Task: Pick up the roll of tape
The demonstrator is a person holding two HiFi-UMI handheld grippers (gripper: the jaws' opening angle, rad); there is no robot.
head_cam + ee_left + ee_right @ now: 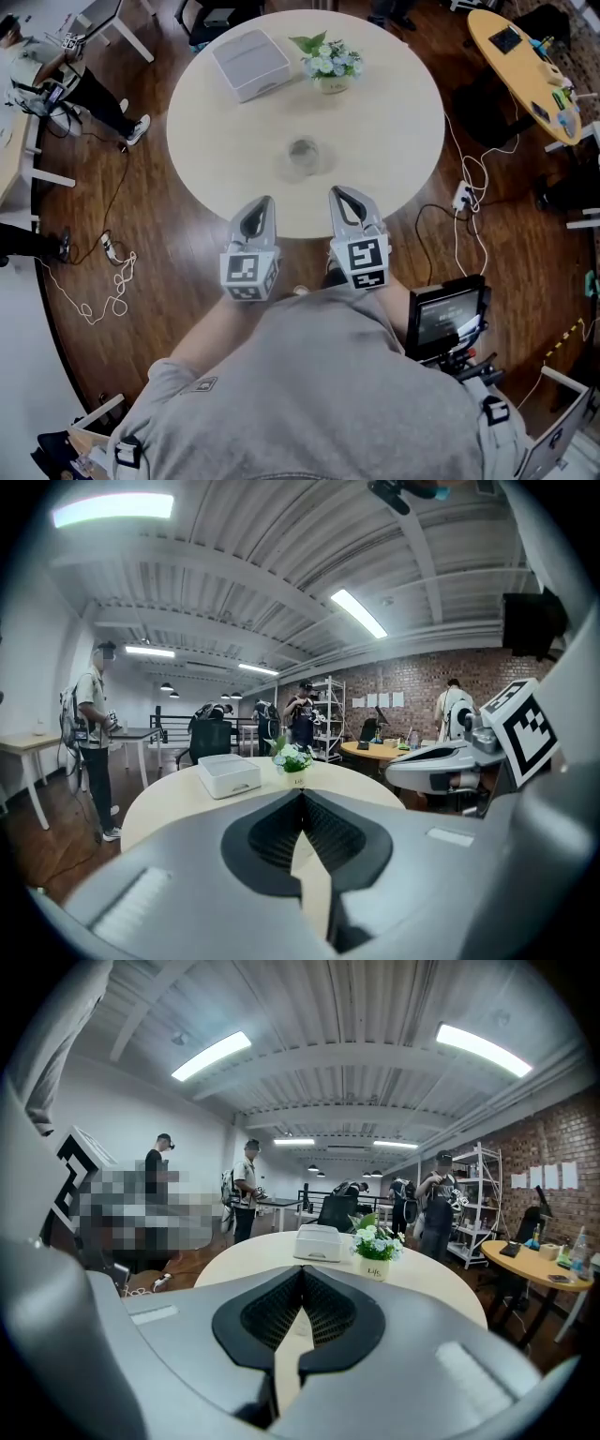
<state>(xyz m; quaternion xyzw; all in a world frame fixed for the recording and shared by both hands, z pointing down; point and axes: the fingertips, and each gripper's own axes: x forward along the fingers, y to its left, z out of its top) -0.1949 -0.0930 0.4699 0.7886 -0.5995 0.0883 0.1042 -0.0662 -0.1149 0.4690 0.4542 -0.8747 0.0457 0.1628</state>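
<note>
The roll of clear tape [303, 156], a low see-through ring, lies flat near the middle of the round cream-coloured table [403, 122]. Nothing touches it. Farther back sit a white rectangular box [250, 63] on the left and a small pot of white flowers with green leaves [328, 64] to its right, both well apart from the roll.

The left gripper [262, 206] and the right gripper [339, 197] hang side by side over the near edge of the table, both pointing toward the far side. The roll lies beyond them, roughly on the line between the two. In the left gripper view the left gripper [302, 795] has its dark ribbed pads pressed together with nothing between them. The right gripper view shows the right gripper [302, 1275] the same way, jaws together and empty.

The step in hand looks like the approach: the roll is untouched and neither gripper is ready to take it. The next move calls for one gripper to part its jaws first, then travel forward and down toward the ring. It could either straddle the ring's wall, with one pad inside the hole, or span the whole roll. The roll is low and glassy, so the pads probably need to come nearly to the tabletop before closing, or they may slide off its upper edge.
</note>
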